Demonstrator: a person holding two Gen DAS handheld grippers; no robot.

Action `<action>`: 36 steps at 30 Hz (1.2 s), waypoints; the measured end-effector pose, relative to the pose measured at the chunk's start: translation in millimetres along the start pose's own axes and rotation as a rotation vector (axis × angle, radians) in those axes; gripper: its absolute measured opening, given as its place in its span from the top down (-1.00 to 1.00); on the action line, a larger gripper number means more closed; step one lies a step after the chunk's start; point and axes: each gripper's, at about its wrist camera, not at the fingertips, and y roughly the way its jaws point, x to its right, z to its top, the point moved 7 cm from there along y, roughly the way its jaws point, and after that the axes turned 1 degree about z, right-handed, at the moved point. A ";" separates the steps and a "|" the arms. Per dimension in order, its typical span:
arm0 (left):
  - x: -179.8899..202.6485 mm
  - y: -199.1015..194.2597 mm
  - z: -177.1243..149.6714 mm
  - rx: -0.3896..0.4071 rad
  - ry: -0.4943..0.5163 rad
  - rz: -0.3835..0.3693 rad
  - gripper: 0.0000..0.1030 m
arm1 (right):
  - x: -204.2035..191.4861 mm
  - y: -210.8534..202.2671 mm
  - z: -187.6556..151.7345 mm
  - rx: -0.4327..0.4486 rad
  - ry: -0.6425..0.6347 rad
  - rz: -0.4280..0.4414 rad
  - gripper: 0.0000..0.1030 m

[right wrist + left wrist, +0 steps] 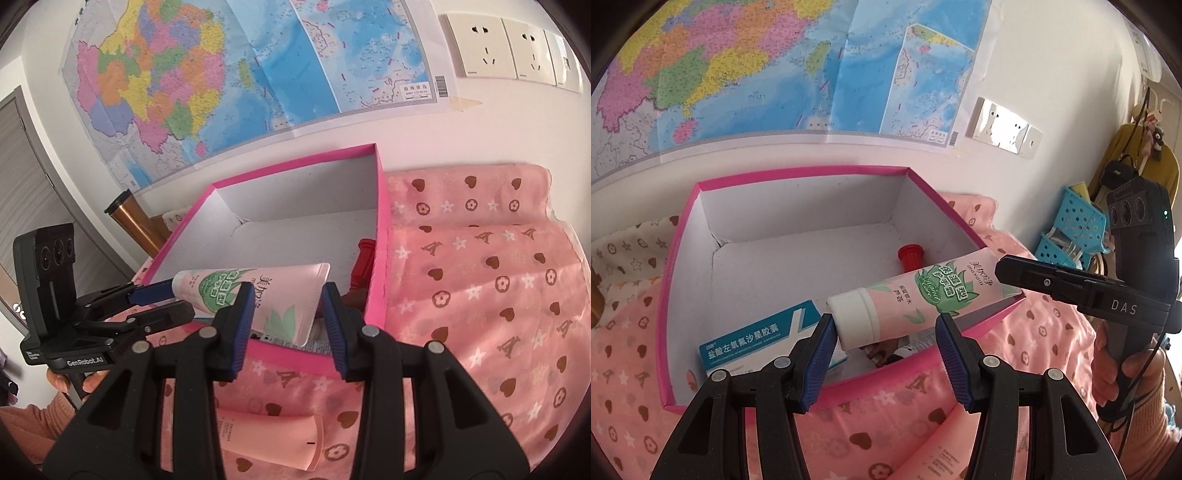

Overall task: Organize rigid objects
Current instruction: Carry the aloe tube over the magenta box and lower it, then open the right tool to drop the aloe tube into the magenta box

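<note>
A home bedroom: pink heart-print bedding (pixel 480 280), wall map (pixel 221 74), sockets (pixel 498 48), hanging bags (pixel 1123 170)

Both my wrist views are bright with soft, even daylight and stay sharp, no motion blur. The fisheye bends the wall map (pixel 798 70) and rounds each frame into dark corners. Glare washes out the socket plates (pixel 1003 127), and a warm pink cast spreads over the white wall (pixel 461 136). Light stripes cross the pink bedspread (pixel 491 280). Inside the pink box (pixel 798 214), shadows are faint.
</note>
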 end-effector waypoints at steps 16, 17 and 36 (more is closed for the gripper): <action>-3.2 23.1 -0.2 -0.056 0.007 0.009 -0.07 | 12.7 13.9 -0.2 -0.019 0.006 -0.068 0.21; -3.4 23.7 0.0 -0.058 0.006 0.009 -0.07 | 13.2 13.9 0.3 -0.017 0.008 -0.070 0.21; 1.7 -41.5 -17.2 0.077 0.039 0.037 -0.10 | 1.4 -23.8 -17.6 0.042 0.026 -0.022 0.21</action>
